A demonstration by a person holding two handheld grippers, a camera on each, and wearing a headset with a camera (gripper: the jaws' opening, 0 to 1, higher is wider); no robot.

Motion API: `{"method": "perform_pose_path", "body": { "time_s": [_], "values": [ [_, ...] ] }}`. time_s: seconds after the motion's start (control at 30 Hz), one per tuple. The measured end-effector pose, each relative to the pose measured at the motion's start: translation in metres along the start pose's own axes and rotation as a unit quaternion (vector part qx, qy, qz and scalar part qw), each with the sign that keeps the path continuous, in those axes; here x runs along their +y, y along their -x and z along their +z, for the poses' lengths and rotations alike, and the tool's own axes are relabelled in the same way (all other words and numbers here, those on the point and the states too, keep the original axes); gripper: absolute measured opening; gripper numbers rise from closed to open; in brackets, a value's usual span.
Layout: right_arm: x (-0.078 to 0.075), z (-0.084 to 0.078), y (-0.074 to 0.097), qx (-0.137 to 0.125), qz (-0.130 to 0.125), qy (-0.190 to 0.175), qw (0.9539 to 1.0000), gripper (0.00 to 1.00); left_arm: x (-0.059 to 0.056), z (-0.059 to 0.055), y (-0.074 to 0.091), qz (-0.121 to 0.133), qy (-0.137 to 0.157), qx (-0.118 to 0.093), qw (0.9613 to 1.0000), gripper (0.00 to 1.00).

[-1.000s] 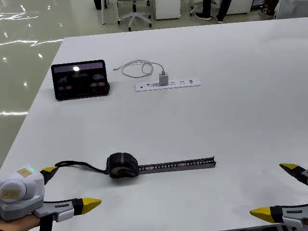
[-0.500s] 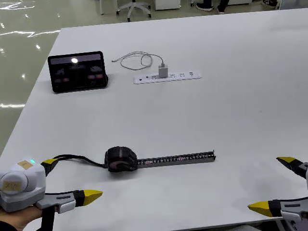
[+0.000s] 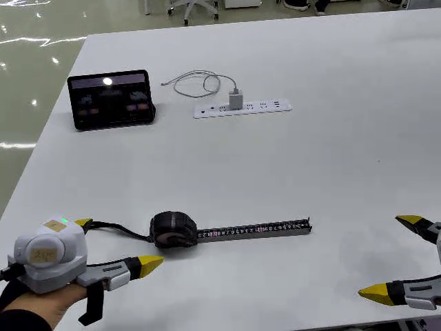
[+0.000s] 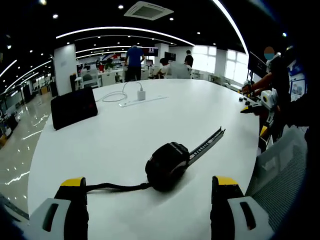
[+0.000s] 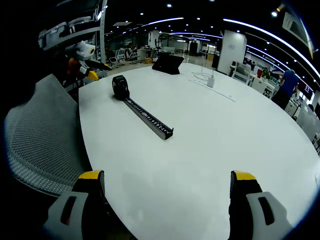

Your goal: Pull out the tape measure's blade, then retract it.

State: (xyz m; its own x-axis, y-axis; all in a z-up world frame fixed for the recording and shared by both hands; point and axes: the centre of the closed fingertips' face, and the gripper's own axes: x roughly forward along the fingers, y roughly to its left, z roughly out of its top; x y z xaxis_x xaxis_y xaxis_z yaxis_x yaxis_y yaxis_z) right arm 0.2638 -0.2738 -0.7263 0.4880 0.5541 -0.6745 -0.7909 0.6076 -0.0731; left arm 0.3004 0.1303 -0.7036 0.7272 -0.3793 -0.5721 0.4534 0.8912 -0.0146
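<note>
Lower left: left gripper, jaws apart, edges nearer tape at lower centre | blade lies pulled out across table (retraction likely next) | right gripper, jaws apart, empty, lower right.

Bright, even ceiling strip light; glare on glossy floor; faint shadows; sharp focus; fisheye edges warped

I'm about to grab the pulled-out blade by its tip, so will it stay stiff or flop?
The blade lies straight along the table, so it is probably springy-stiff, though lifted by that end it may buckle. The chunky black case at its other end looks heavy and would likely drag behind.
</note>
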Motion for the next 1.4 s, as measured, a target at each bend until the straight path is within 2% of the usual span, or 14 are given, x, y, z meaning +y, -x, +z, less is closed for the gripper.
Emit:
{"method": "perform_pose_path", "body": {
  "time_s": [0.03, 0.1, 0.17, 0.23, 0.3, 0.37, 0.67, 0.7, 0.8, 0.87, 0.93, 1.03, 1.27, 1.4],
  "values": [
    [-0.003, 0.003, -0.002, 0.003, 0.003, 0.005, 1.0000, 1.00, 0.000, -0.001, -0.003, 0.009, 0.019, 0.013, 0.9997, 1.00],
    [-0.006, 0.007, -0.004, 0.008, 0.007, 0.021, 0.9997, 1.00, -0.006, 0.009, -0.007, 0.007, 0.038, -0.005, 0.9992, 1.00],
    [-0.009, 0.014, -0.008, 0.011, 0.016, 0.030, 0.9994, 1.00, -0.011, 0.011, -0.014, 0.005, 0.032, -0.006, 0.9995, 1.00],
    [-0.011, 0.019, -0.013, 0.016, 0.028, 0.035, 0.9989, 1.00, -0.011, 0.011, -0.022, 0.018, 0.024, -0.007, 0.9995, 1.00],
    [-0.012, 0.025, -0.019, 0.019, 0.037, 0.044, 0.9982, 1.00, -0.008, 0.011, -0.028, 0.046, 0.040, -0.009, 0.9981, 1.00],
    [-0.012, 0.028, -0.025, 0.024, 0.044, 0.057, 0.9971, 1.00, -0.008, 0.011, -0.034, 0.054, 0.048, -0.017, 0.9972, 1.00],
    [-0.017, 0.042, -0.046, 0.043, 0.067, 0.094, 0.9924, 1.00, -0.019, -0.006, -0.046, 0.062, 0.055, -0.014, 0.9964, 1.00],
    [-0.018, 0.045, -0.047, 0.041, 0.067, 0.100, 0.9919, 1.00, -0.018, -0.006, -0.047, 0.064, 0.055, -0.014, 0.9963, 1.00],
    [-0.020, 0.056, -0.052, 0.038, 0.071, 0.109, 0.9907, 1.00, -0.005, 0.007, -0.045, 0.093, 0.052, -0.046, 0.9932, 1.00],
    [-0.020, 0.061, -0.056, 0.041, 0.076, 0.121, 0.9889, 1.00, 0.001, 0.008, -0.043, 0.106, 0.070, -0.054, 0.9904, 1.00],
    [-0.019, 0.064, -0.060, 0.045, 0.082, 0.127, 0.9875, 1.00, 0.002, 0.005, -0.045, 0.106, 0.078, -0.053, 0.9899, 1.00],
    [-0.018, 0.069, -0.072, 0.047, 0.096, 0.149, 0.9831, 1.00, -0.002, -0.001, -0.053, 0.105, 0.077, -0.045, 0.9905, 1.00],
    [-0.008, 0.071, -0.094, 0.066, 0.134, 0.182, 0.9720, 0.99, -0.010, -0.003, -0.064, 0.107, 0.080, -0.049, 0.9898, 1.00],
    [-0.007, 0.069, -0.104, 0.083, 0.150, 0.193, 0.9662, 0.96, -0.020, -0.003, -0.068, 0.097, 0.068, -0.051, 0.9916, 1.00]
  ]
}}
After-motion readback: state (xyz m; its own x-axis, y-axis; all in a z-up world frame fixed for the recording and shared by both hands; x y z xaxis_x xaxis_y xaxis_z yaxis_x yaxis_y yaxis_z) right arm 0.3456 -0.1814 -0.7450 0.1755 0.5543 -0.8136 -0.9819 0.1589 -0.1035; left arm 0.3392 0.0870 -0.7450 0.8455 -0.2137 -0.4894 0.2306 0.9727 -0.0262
